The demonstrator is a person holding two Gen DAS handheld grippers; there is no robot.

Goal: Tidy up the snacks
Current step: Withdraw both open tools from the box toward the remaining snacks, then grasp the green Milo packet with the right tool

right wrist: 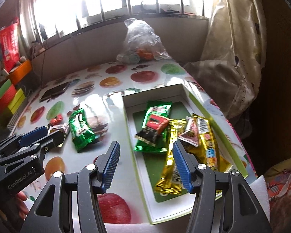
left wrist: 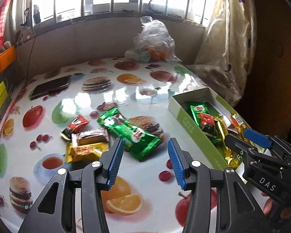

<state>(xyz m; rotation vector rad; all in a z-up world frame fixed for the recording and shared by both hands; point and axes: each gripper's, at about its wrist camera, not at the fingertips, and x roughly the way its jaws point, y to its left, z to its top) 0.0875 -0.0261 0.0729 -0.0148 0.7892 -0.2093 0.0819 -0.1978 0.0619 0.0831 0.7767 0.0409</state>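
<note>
Grippers angled down: L gripper (left wrist: 145, 155) released over table (left wrist: 145, 176); R gripper (right wrist: 146, 161) released above box (right wrist: 137, 155).

A dark phone (left wrist: 51, 87) lies on the fruit-printed surface (left wrist: 71, 104); a clear plastic bag (left wrist: 155, 40) (knotted) sits near the curtain (left wrist: 227, 35).

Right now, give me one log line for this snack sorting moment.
left gripper: open, empty | right gripper: open, empty | box: several snacks inside | table: four snacks left, including green packet
</note>
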